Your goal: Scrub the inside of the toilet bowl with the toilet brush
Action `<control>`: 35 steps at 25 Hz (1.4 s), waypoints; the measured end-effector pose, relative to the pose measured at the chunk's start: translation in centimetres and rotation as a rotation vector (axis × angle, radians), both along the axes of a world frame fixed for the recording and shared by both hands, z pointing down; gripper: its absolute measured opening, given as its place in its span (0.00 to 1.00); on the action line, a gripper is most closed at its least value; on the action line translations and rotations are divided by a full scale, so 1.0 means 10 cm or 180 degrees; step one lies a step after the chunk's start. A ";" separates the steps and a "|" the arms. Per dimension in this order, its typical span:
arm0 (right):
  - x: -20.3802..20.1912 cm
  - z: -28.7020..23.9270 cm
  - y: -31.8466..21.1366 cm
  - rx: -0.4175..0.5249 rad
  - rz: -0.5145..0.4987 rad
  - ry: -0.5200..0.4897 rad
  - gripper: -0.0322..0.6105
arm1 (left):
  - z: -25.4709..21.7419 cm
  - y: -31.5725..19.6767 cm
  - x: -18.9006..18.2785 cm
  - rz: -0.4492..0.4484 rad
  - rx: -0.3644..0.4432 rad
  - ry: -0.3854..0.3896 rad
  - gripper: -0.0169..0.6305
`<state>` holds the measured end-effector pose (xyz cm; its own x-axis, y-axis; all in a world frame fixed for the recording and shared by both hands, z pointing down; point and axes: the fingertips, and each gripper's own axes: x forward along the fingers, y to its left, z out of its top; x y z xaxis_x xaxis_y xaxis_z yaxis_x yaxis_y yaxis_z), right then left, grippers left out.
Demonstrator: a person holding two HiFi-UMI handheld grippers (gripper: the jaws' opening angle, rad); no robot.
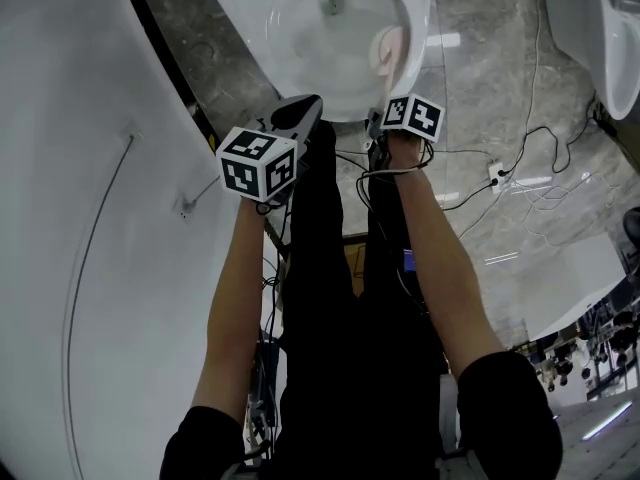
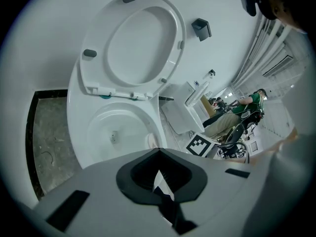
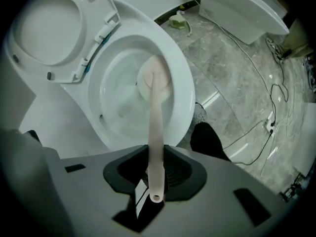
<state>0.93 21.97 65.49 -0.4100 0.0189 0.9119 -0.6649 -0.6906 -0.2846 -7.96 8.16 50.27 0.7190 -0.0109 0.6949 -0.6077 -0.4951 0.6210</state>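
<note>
A white toilet bowl [image 1: 330,78] stands in front of me with its seat [image 2: 140,43] raised. My right gripper [image 3: 157,154] is shut on the pale pink handle [image 3: 155,132] of the toilet brush, just above the bowl's near rim. The brush head [image 3: 154,78] is inside the bowl, against its right inner wall, and shows as a pink patch [image 1: 388,50] in the head view. My left gripper [image 1: 300,113] hovers left of the right one [image 1: 405,108], near the bowl's front rim. Its jaws are shut with nothing between them.
Cables and a power strip [image 1: 495,173] lie on the grey marble floor at right. Another white fixture [image 1: 620,38] stands at far right. A white wall [image 1: 80,218] runs along the left. A pale green bottle [image 3: 178,21] sits behind the toilet. A seated person [image 2: 237,112] is farther off.
</note>
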 end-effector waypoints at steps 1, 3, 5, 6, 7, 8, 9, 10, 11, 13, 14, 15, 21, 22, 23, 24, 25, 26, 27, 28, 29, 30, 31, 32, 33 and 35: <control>-0.05 -0.01 0.04 -0.0032 0.0067 -0.0046 0.21 | 0.00 0.00 -0.01 -0.0004 0.0000 -0.0001 0.04; -0.15 -0.02 0.11 -0.0095 0.0181 -0.0133 0.21 | 0.02 0.01 -0.05 -0.0015 -0.0001 -0.0009 0.04; -0.28 -0.04 0.20 -0.0150 0.0257 -0.0215 0.21 | 0.03 0.03 -0.07 -0.0032 -0.0010 -0.0015 0.04; -0.34 -0.05 0.24 -0.0176 0.0286 -0.0255 0.21 | 0.03 0.03 -0.08 -0.0040 -0.0015 -0.0015 0.04; -0.41 -0.07 0.29 -0.0201 0.0307 -0.0298 0.21 | 0.03 0.04 -0.08 -0.0044 -0.0020 -0.0013 0.04; -0.49 -0.08 0.33 -0.0226 0.0322 -0.0347 0.21 | 0.03 0.05 -0.09 -0.0046 -0.0022 -0.0012 0.04; -0.57 -0.09 0.37 -0.0251 0.0332 -0.0407 0.21 | 0.03 0.05 -0.09 -0.0044 -0.0024 -0.0014 0.04; -0.66 -0.11 0.39 -0.0276 0.0345 -0.0479 0.21 | 0.04 0.05 -0.09 -0.0041 -0.0025 -0.0017 0.04; -0.76 -0.12 0.42 -0.0299 0.0373 -0.0559 0.21 | 0.04 0.05 -0.10 -0.0038 -0.0025 -0.0021 0.04; -0.94 -0.14 0.42 -0.0333 0.0494 -0.0734 0.21 | 0.05 0.06 -0.11 -0.0035 -0.0025 -0.0029 0.04; -1.04 -0.15 0.39 -0.0344 0.0588 -0.0828 0.21 | 0.06 0.05 -0.12 -0.0036 -0.0024 -0.0034 0.04; -1.13 -0.16 0.36 -0.0352 0.0693 -0.0920 0.21 | 0.06 0.05 -0.12 -0.0039 -0.0023 -0.0039 0.04; -1.41 -0.23 0.15 -0.0367 0.1022 -0.1190 0.21 | 0.05 0.04 -0.17 -0.0044 -0.0024 -0.0069 0.04; -1.42 -0.22 0.14 -0.0373 0.1035 -0.1197 0.21 | 0.05 0.04 -0.18 -0.0043 -0.0024 -0.0072 0.04; -1.41 -0.22 0.14 -0.0379 0.1032 -0.1196 0.21 | 0.06 0.04 -0.19 -0.0044 -0.0025 -0.0074 0.04; -1.40 -0.22 0.15 -0.0385 0.1015 -0.1183 0.21 | 0.06 0.04 -0.19 -0.0047 -0.0025 -0.0075 0.04; -1.38 -0.21 0.17 -0.0390 0.0992 -0.1156 0.21 | 0.06 0.04 -0.19 -0.0049 -0.0026 -0.0075 0.04; -1.34 -0.21 0.19 -0.0392 0.0968 -0.1115 0.21 | 0.05 0.03 -0.20 -0.0052 -0.0027 -0.0073 0.04; -1.30 -0.20 0.20 -0.0386 0.0947 -0.1064 0.21 | 0.05 0.03 -0.20 -0.0054 -0.0026 -0.0071 0.04; -1.26 -0.20 0.20 -0.0376 0.0932 -0.1010 0.21 | 0.05 0.02 -0.20 -0.0057 -0.0024 -0.0070 0.04; -1.21 -0.19 0.20 -0.0364 0.0923 -0.0957 0.21 | 0.06 0.02 -0.20 -0.0061 -0.0024 -0.0069 0.04; -1.16 -0.19 0.20 -0.0353 0.0913 -0.0905 0.21 | 0.06 0.02 -0.21 -0.0067 -0.0026 -0.0068 0.04; -1.11 -0.18 0.20 -0.0341 0.0891 -0.0845 0.21 | 0.06 0.02 -0.20 -0.0072 -0.0029 -0.0066 0.04; -1.05 -0.17 0.20 -0.0328 0.0854 -0.0776 0.21 | 0.06 0.02 -0.20 -0.0075 -0.0033 -0.0063 0.04; -0.99 -0.16 0.19 -0.0313 0.0803 -0.0700 0.21 | 0.06 0.03 -0.19 -0.0075 -0.0036 -0.0060 0.04; -0.87 -0.13 0.17 -0.0277 0.0676 -0.0551 0.21 | 0.06 0.02 -0.18 -0.0069 -0.0037 -0.0054 0.04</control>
